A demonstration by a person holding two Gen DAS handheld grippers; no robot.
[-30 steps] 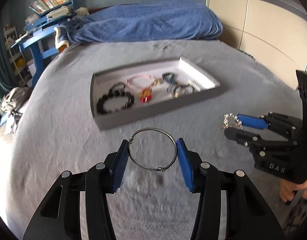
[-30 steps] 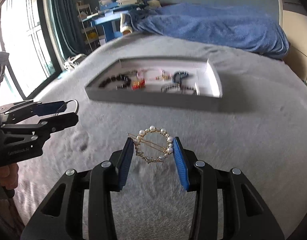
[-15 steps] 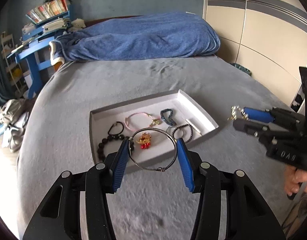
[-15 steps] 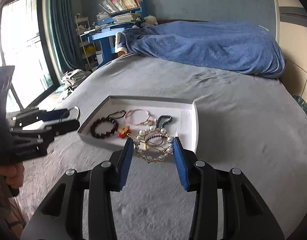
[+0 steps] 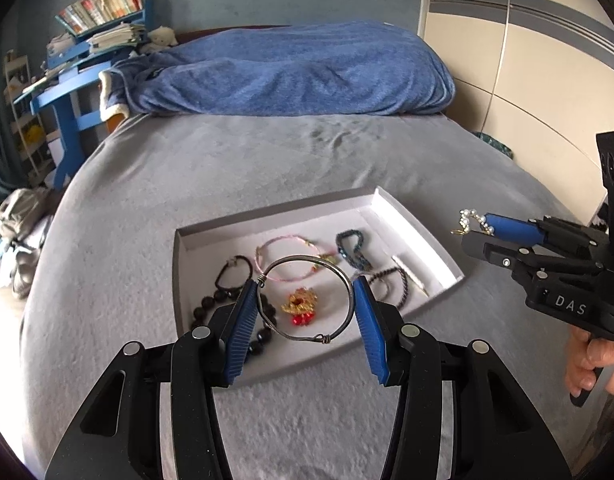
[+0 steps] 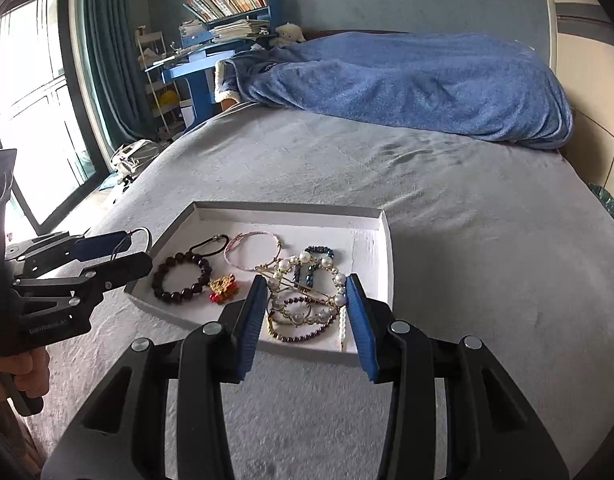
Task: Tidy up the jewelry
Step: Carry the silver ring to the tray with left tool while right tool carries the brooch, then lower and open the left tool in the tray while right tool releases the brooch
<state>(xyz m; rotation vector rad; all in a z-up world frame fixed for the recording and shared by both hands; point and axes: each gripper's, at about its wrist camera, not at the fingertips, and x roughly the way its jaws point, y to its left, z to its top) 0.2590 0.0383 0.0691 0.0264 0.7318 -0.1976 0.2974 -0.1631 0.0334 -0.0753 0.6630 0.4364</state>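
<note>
Holding a wire bangle [image 5: 306, 298] between its pads, the left gripper [image 5: 306, 320] hangs above the tray [image 5: 411, 220]. The right gripper [image 6: 307, 312] clamps a pearl ring [image 6: 307, 292]; beyond its fingers, bracelets [image 6: 182, 278] lie in the tray.

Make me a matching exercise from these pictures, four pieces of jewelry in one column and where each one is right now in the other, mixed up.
Things
1. silver wire bangle
2. pearl ring clip
3. dark bead bracelet
4. pink cord bracelet

Places
A. in the tray, near its left end
B. between the right gripper jaws
C. between the left gripper jaws
D. in the tray, toward its back wall

Pairs: 1-C, 2-B, 3-A, 4-D
</note>
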